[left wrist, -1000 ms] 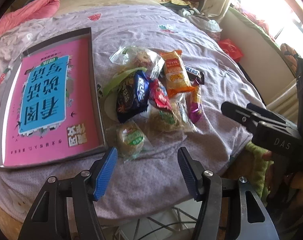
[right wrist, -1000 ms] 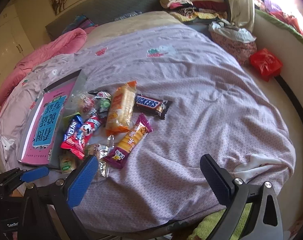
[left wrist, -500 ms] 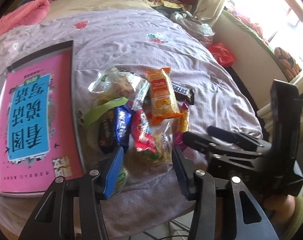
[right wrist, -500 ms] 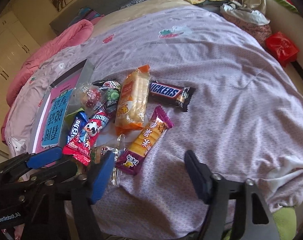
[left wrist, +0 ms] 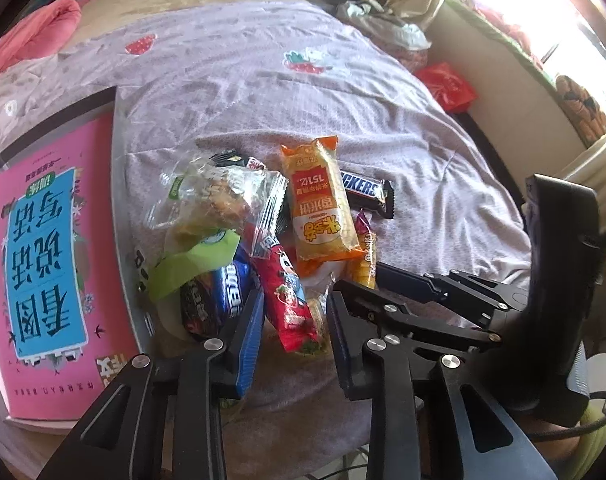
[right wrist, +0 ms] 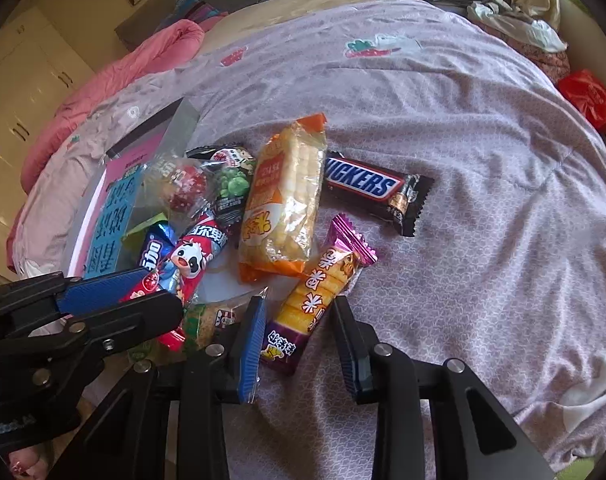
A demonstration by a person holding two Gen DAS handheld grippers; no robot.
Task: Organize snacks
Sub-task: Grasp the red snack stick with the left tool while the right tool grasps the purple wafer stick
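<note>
A pile of wrapped snacks lies on a lilac bedspread. My left gripper is open, its fingers on either side of the red cow-print pack, beside the blue Oreo pack. My right gripper is open around the near end of the purple-and-yellow bar. The orange corn-snack pack, the Snickers bar and a clear bag of biscuits lie just beyond. The right gripper also shows in the left wrist view, and the left gripper in the right wrist view.
A grey tray with a pink and blue book in it lies left of the pile. A pink quilt is at the bed's far left. Clothes and a red bag lie by the window at the right.
Both grippers have moved forward into the pile and narrowed. The left now straddles the red pack, the right straddles the purple-and-yellow bar. The snacks have not moved.
</note>
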